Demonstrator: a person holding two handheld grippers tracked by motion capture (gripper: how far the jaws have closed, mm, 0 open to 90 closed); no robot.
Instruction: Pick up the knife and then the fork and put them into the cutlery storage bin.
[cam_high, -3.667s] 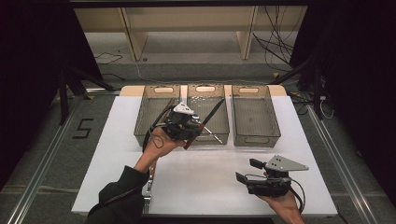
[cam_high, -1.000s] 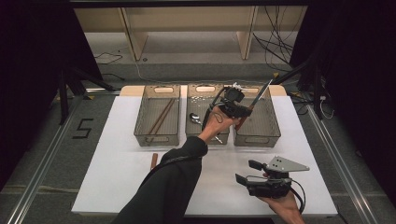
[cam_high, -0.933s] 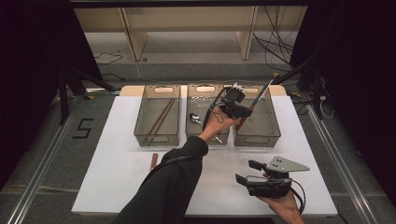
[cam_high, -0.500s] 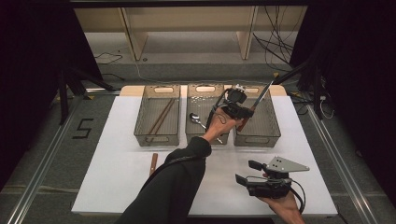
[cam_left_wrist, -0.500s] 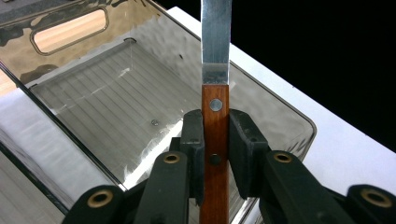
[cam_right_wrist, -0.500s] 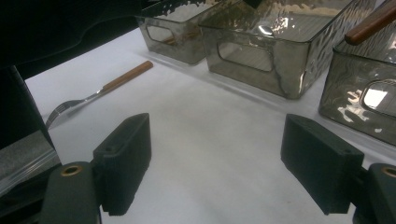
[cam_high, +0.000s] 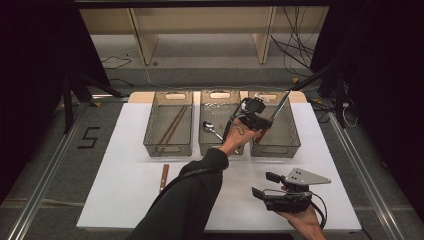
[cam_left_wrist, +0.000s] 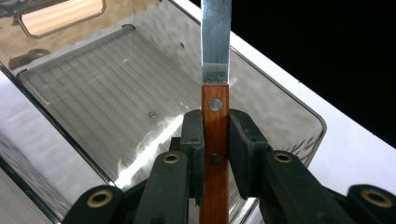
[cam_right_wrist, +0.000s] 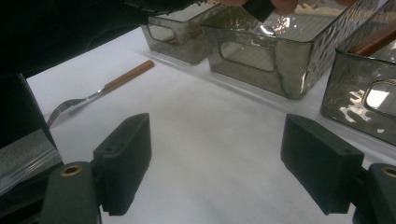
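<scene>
My left gripper (cam_high: 252, 119) hangs over the right-hand clear bin (cam_high: 289, 134), shut on a knife (cam_high: 278, 109). In the left gripper view the jaws clamp the knife's wooden handle (cam_left_wrist: 215, 140). Its steel blade (cam_left_wrist: 215, 37) points away over the bin's ribbed floor (cam_left_wrist: 121, 88), which has nothing lying on it. Near the table's front right, my right gripper (cam_high: 267, 186) rests low in a hand. Its jaws stand wide apart (cam_right_wrist: 217, 158) with only white tabletop between them.
The left bin (cam_high: 167, 148) holds chopsticks (cam_high: 171, 126). The middle bin (cam_high: 220, 148) holds a spoon (cam_high: 211, 128). A wooden-handled fork (cam_high: 163, 177) (cam_right_wrist: 102, 91) lies on the white table in front of the left bin, partly behind the dark sleeve (cam_high: 192, 200).
Since the earliest frame my left gripper has carried the knife from in front of the middle bin to over the right bin. Over the last second it barely shifted. The right gripper stayed put.
</scene>
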